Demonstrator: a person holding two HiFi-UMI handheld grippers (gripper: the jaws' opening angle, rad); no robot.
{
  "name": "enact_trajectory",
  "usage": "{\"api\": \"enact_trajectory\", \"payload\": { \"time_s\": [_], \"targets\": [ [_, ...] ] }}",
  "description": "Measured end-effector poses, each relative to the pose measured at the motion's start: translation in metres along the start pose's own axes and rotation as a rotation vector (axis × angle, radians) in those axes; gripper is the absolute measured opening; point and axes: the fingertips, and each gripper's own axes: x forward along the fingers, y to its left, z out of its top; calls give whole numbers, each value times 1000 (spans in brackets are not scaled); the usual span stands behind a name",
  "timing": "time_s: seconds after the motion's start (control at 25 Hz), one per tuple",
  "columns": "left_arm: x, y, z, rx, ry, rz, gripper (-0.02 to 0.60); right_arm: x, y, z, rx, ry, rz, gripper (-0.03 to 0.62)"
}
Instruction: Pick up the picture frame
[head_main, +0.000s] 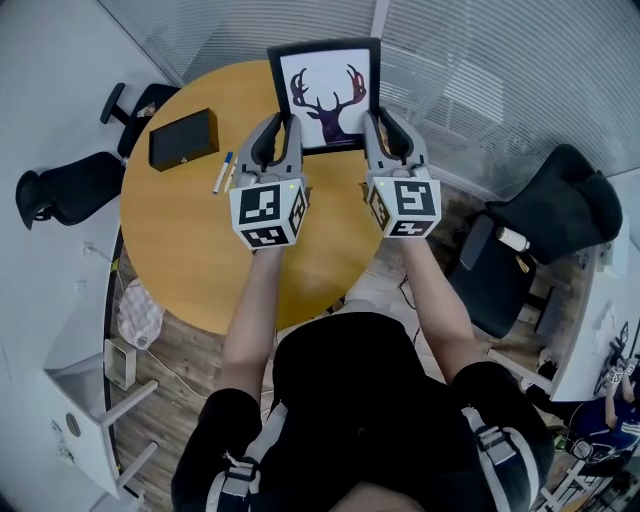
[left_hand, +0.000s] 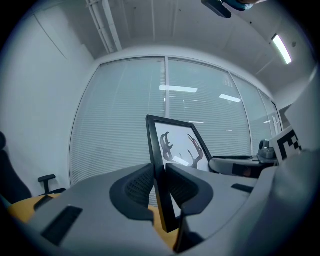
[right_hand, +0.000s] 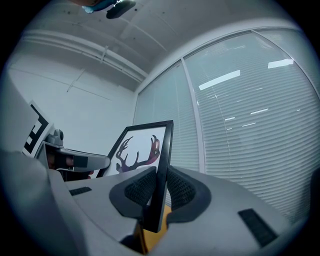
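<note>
Jaws of left gripper (head_main: 283, 140) part-open, pressing both faces of left rail of picture frame (head_main: 328, 95). Right gripper (head_main: 377, 135) clamping right rail likewise. Frame hanging between grippers above far part of round table (head_main: 180, 230), lower corners appearing clear of wood, antler print facing person. Long axis standing upright, crossing both level grippers. Hands sitting equally near, one per side. Judging further lift as needing matched rise, or frame twisting.
</note>
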Motion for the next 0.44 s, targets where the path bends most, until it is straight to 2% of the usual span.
{"api": "enact_trajectory", "payload": {
  "time_s": [0.44],
  "targets": [
    [7, 1, -9, -18, 23, 3, 87, 5, -4, -8, -4, 27, 17, 83]
  ]
}}
